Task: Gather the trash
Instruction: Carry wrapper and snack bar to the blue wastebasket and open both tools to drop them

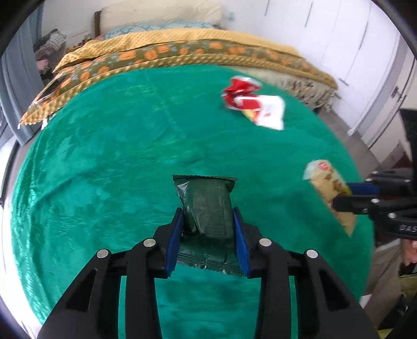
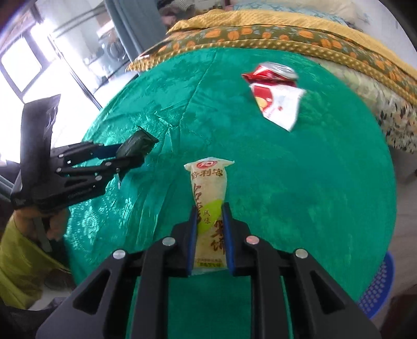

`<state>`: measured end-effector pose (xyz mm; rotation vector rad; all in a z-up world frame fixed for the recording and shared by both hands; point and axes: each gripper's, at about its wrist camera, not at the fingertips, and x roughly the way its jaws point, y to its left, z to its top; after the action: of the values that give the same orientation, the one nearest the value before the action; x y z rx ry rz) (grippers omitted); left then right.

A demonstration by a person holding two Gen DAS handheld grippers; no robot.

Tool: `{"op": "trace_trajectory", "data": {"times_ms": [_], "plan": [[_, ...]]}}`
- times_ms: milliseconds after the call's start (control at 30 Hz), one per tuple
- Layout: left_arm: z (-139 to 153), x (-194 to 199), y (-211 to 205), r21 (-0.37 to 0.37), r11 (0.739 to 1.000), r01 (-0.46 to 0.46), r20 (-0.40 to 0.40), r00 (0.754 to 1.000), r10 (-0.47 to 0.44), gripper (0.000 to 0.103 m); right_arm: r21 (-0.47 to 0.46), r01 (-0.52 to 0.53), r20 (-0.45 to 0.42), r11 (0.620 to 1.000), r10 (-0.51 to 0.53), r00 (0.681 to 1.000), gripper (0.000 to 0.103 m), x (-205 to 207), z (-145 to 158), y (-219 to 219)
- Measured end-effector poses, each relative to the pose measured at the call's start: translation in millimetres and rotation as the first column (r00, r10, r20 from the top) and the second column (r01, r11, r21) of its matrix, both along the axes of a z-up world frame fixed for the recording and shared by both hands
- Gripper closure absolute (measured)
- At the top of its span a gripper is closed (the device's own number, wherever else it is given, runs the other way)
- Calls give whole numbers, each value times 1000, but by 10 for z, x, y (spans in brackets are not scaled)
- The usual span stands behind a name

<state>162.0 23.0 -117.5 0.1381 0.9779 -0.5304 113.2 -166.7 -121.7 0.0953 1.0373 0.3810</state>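
My left gripper is shut on a dark green snack wrapper, lifted a little off the green bedspread. My right gripper is shut on a cream-coloured snack packet with red lettering, its sealed top pointing away from me. In the right wrist view the left gripper shows at the left with the green wrapper. In the left wrist view the right gripper holds the cream packet at the right edge. A red crumpled wrapper and a red-and-white wrapper lie further up the bed.
Folded yellow and orange-patterned quilts lie across the bed's far end, with a pillow behind. White wardrobe doors stand to the right. A blue perforated basket sits on the floor at the bed's near right corner. A person's hand holds the left gripper.
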Motion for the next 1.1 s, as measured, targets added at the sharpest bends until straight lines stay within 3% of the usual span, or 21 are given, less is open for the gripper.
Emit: {"op": "trace_trajectory", "data": {"times_ms": [133, 267, 467, 600, 867, 1100], "plan": [[76, -198, -334, -37, 997, 68, -3, 998, -68, 67, 112, 63, 1, 992, -64, 998, 85, -157, 45, -415], [186, -432, -874, -74, 983, 170, -2, 985, -171, 67, 129, 193, 29, 973, -198, 980, 85, -403, 114, -1134], [414, -728, -1902, -177, 930, 321, -6, 945, -327, 67, 26, 430, 52, 903, -430, 901, 85, -844, 64, -2363], [413, -929, -2696, -191, 894, 404, -11, 910, -414, 67, -5, 530, 47, 848, -529, 847, 85, -1096, -49, -2951], [-165, -1147, -4051, -171, 865, 471, -88, 867, -490, 67, -40, 650, -13, 759, -650, 759, 85, -1401, -549, -3827], [-754, -1123, -4631, -134, 878, 460, -158, 864, -478, 66, -31, 690, -71, 723, -690, 720, 85, -1468, -960, -4288]]}}
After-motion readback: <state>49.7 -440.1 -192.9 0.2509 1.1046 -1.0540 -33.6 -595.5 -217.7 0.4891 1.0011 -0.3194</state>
